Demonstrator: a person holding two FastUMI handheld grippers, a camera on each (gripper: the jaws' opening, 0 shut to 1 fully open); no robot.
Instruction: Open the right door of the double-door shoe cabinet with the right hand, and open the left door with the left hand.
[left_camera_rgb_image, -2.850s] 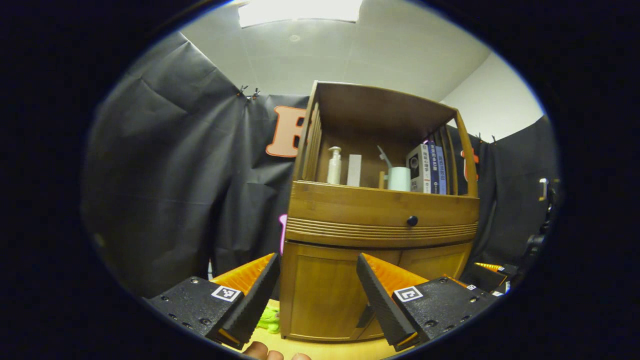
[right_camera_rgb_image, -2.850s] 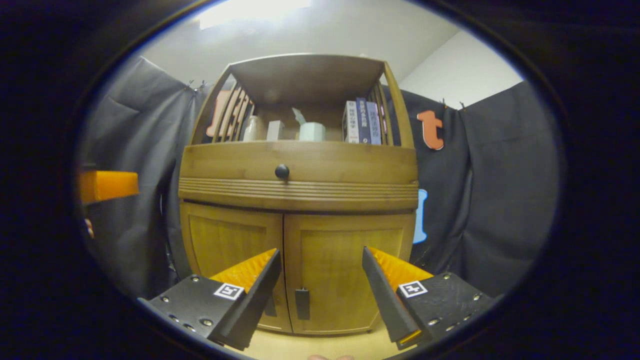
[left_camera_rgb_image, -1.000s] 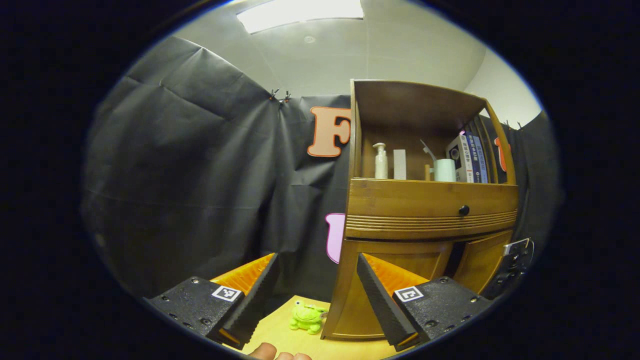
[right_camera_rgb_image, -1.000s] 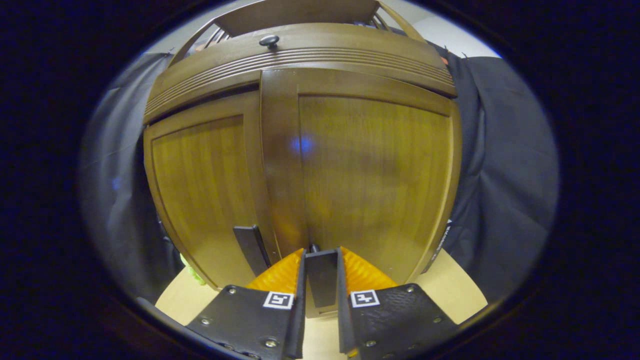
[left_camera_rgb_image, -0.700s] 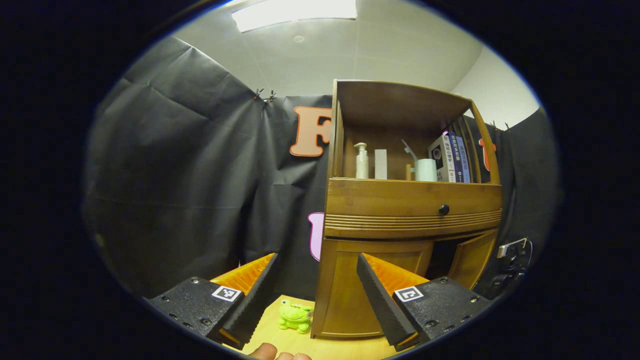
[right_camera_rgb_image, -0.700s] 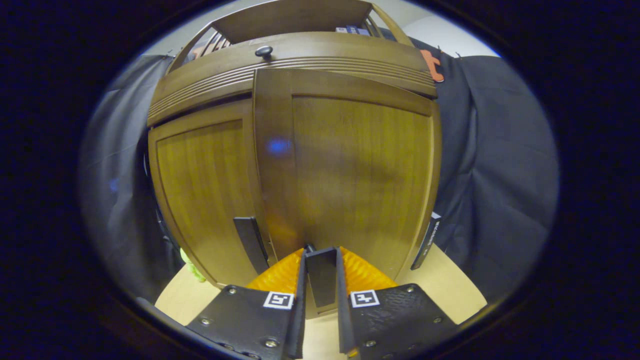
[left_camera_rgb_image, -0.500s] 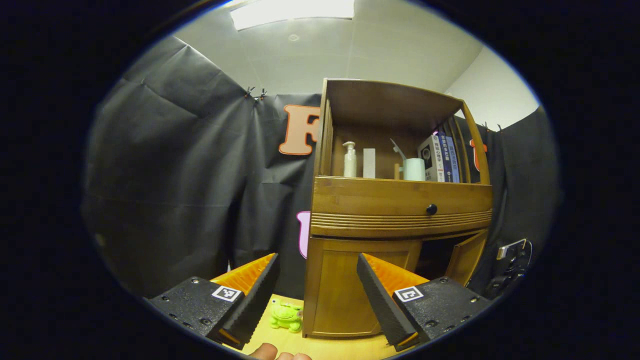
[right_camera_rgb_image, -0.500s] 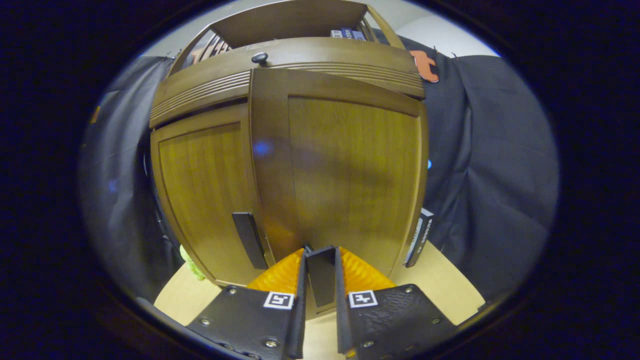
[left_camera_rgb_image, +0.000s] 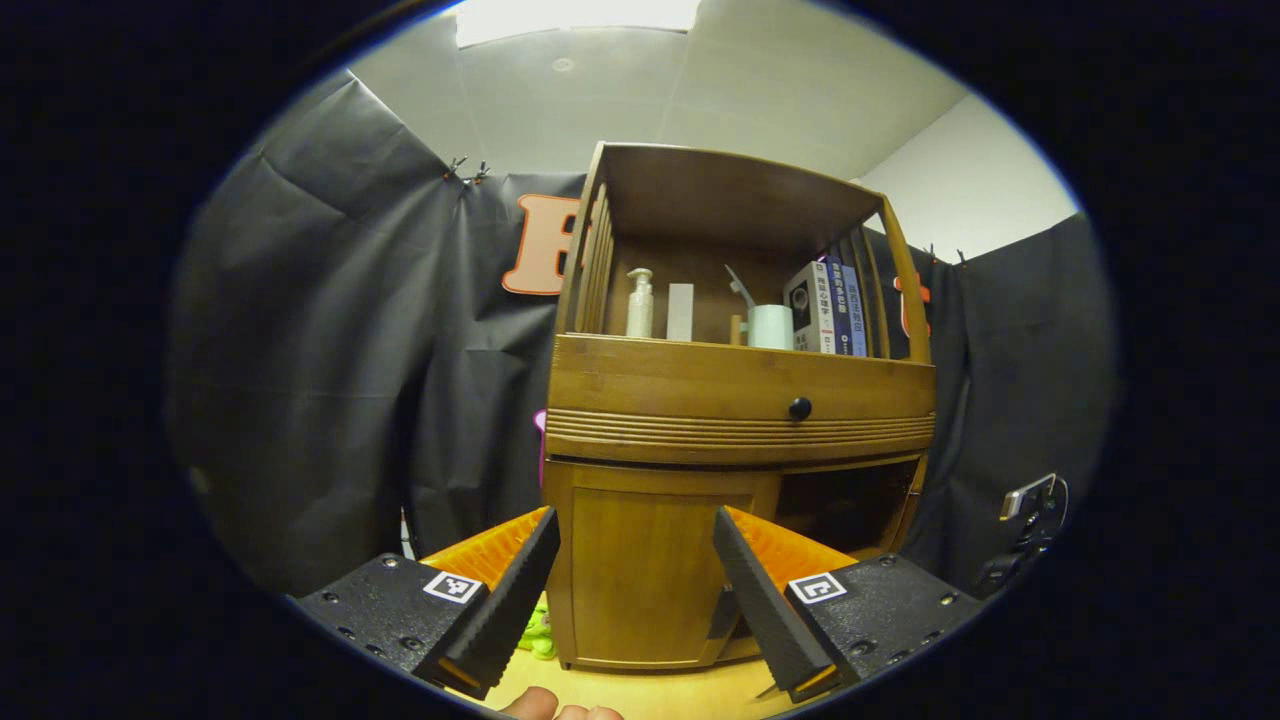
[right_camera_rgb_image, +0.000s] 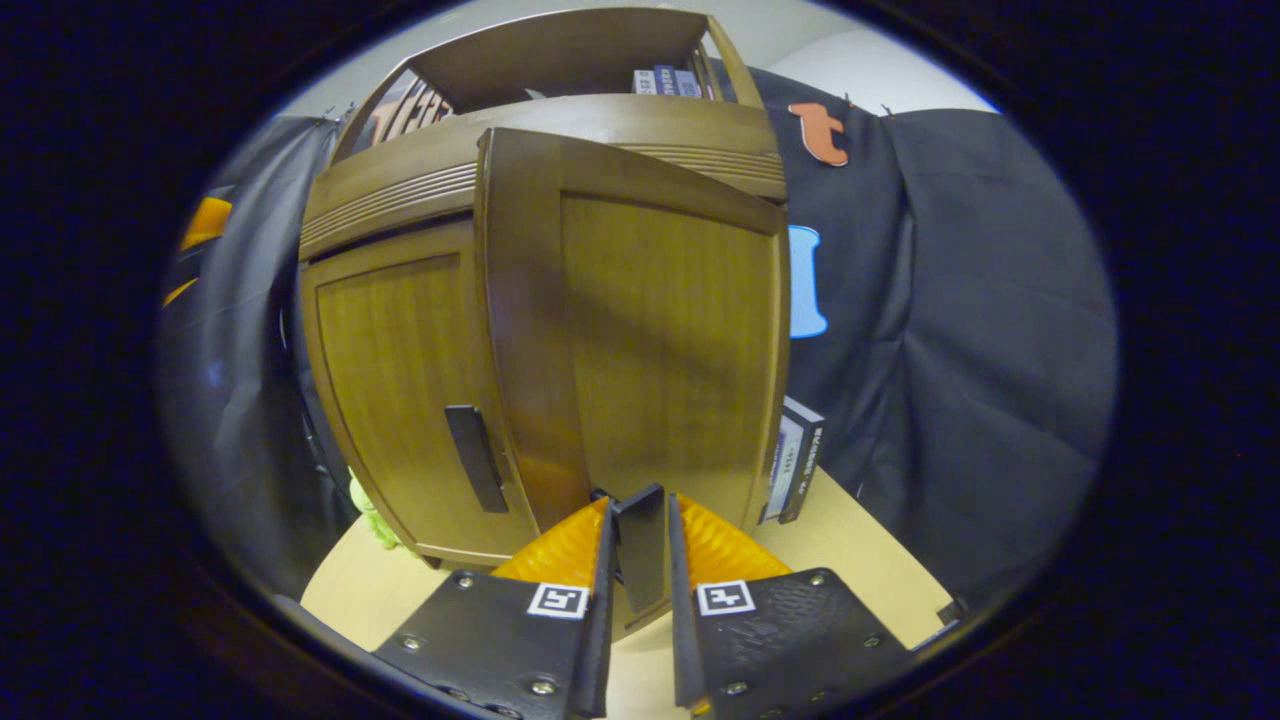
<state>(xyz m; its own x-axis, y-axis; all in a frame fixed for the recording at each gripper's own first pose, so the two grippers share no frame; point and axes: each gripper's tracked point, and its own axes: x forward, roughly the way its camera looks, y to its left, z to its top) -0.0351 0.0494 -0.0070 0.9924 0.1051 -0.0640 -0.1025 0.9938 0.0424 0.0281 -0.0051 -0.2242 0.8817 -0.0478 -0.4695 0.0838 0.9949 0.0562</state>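
A: Start at the right gripper. How do its jaws stand?

B: Clamped together on the dark flat handle of the right door, one finger pressing each side of it. The brown wooden right door stands swung out from the wooden double-door shoe cabinet, its panel close in front of the camera.

A: And the left gripper?

B: Its jaws are wide apart, holding nothing. It hangs in front of the cabinet, apart from it, with the closed wooden left door seen between the fingers. In the right gripper view that left door sits flush, its own dark flat handle free.

A: What about the right half of the cabinet?

B: In the left gripper view it is a dark open compartment beside the closed left door.

A: Further out?

B: A drawer front with a small black round knob; above it an open shelf with a white pump bottle, a white cup and upright books. The cabinet stands on a light wooden tabletop. A green plush toy lies by its left foot, and a fingertip shows at the bottom edge.
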